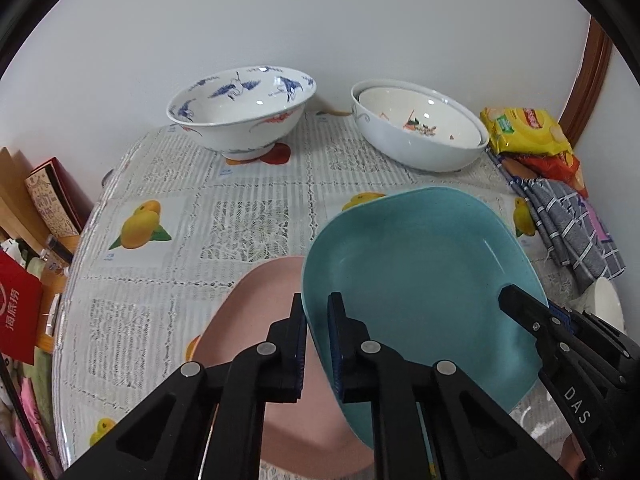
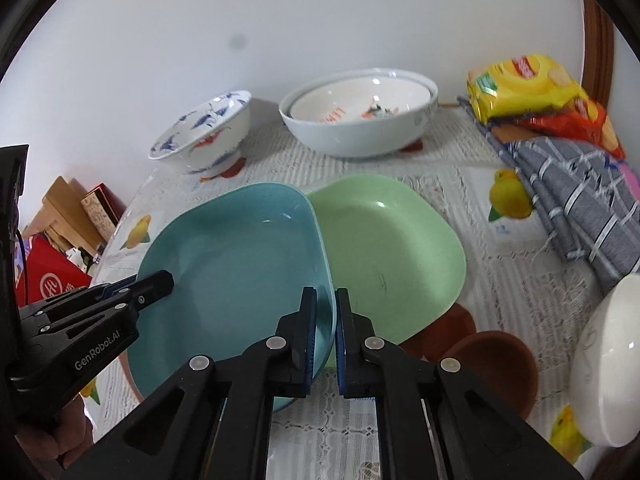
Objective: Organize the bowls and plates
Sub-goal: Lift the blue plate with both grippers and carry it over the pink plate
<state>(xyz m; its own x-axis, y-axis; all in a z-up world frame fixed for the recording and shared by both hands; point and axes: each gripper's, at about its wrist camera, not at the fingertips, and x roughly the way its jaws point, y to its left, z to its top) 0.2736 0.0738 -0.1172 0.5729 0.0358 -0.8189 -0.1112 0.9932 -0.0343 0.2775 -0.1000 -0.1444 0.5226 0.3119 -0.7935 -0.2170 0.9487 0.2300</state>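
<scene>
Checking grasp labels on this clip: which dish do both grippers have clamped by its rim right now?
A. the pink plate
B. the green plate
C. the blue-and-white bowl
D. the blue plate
D: the left gripper and right gripper each pinch opposite rims of the blue plate.

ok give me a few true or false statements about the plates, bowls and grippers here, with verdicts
1. Both grippers are shut on the blue plate. True: left gripper on one rim, right gripper on the opposite.
2. The blue plate overlaps a green plate. True.
3. The pink plate lies on top of the blue one. False: it is underneath.
4. The crane-patterned bowl holds another bowl. False: it is empty; the pale bowl beside it has one nested.
5. The snack bags sit in a bowl. False: on the checked cloth.
</scene>
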